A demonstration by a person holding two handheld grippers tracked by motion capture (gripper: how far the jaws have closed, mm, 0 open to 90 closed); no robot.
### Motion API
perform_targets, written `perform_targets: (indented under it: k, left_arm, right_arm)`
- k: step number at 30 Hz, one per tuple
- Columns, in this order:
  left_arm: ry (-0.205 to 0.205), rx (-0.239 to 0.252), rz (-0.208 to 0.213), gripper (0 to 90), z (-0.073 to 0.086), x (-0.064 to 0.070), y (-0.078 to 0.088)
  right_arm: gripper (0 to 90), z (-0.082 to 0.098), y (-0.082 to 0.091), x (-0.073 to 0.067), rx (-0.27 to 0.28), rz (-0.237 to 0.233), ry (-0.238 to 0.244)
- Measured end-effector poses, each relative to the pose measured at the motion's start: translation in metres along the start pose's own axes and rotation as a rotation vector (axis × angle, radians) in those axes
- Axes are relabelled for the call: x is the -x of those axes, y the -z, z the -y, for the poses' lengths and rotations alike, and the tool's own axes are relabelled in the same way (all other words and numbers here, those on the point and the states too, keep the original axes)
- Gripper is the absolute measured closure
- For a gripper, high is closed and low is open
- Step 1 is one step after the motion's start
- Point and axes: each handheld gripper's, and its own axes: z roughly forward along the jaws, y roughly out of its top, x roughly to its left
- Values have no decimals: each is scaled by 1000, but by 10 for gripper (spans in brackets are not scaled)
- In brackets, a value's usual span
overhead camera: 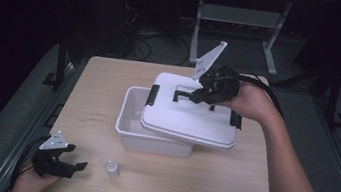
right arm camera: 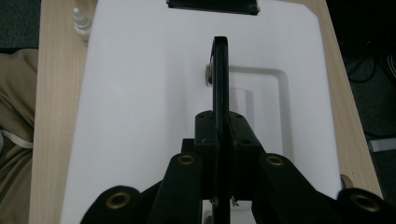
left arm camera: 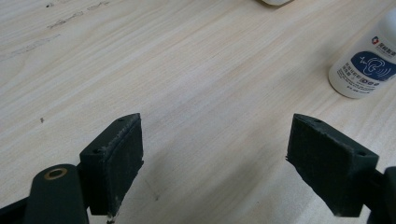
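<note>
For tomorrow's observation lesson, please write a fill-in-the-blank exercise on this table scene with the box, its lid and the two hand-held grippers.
1. The right hand-held gripper is shut on the lid's black ____.
2. The white lid sits askew on the white ____.
3. The left hand-held gripper rests with its jaws ____.
4. The small bottle stands on the ____, outside the box.

Missing words: handle; box; open; table

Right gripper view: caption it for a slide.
Right claw shut on the black handle of the white lid, bottle on the table beyond.
</note>
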Motion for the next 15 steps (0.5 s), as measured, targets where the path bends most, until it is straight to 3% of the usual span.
perform_targets:
  k: [15]
  left_arm:
    - [0, -5, 1, 181, -1, 1, -3]
  right_arm:
    - [838, 36, 4, -2, 8, -2, -65]
